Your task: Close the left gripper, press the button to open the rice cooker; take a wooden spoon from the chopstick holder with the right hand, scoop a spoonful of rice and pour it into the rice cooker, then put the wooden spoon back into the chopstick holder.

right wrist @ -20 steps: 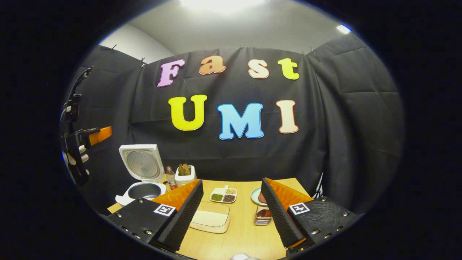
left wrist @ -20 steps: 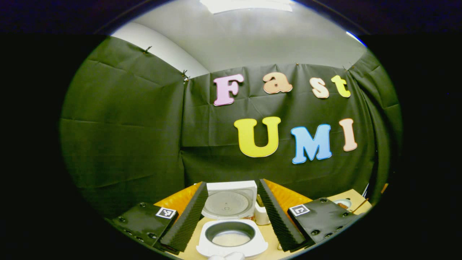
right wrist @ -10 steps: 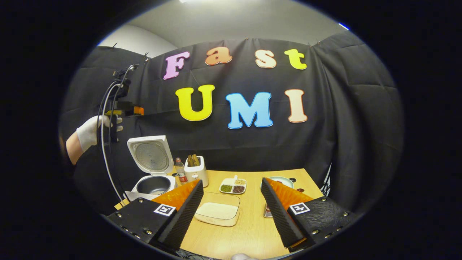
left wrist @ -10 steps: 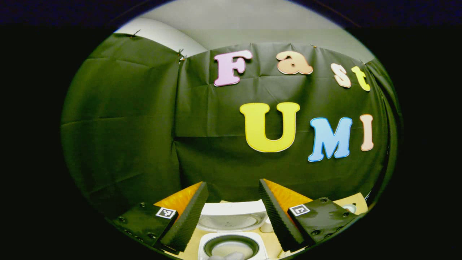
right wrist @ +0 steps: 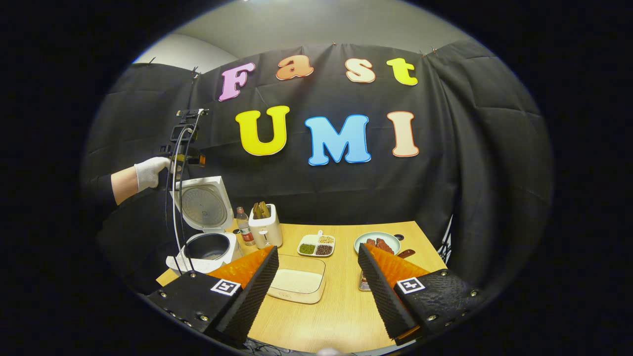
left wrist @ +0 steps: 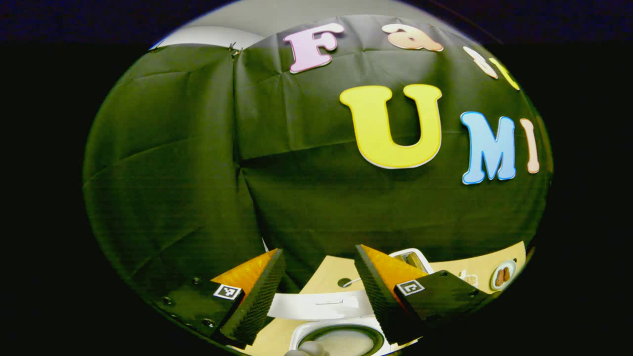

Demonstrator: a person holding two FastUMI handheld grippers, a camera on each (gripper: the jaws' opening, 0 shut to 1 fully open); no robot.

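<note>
**Rice cooker stands open; both grippers empty**

The rice cooker (right wrist: 205,232) sits at the table's (right wrist: 341,311) left rear corner, lid raised upright, inner pot exposed. Just beside it to the right stand a small bottle (right wrist: 242,226) and the chopstick holder (right wrist: 265,228), with wooden utensils upright in it.

In the right gripper view, the left gripper (right wrist: 185,148) is held by a gloved hand (right wrist: 148,172) above the cooker's lid, its cable hanging down in front of the cooker. In the left gripper view its own fingers (left wrist: 257,301) stand wide apart with nothing between them, over the cooker's rim (left wrist: 341,329).

The right gripper (right wrist: 316,291) hovers over the near table edge, jaws wide apart, empty. Ahead of it lies a shallow tray of rice (right wrist: 298,284); beyond are a divided dish of grains (right wrist: 316,245) and a plate (right wrist: 377,243).
</note>
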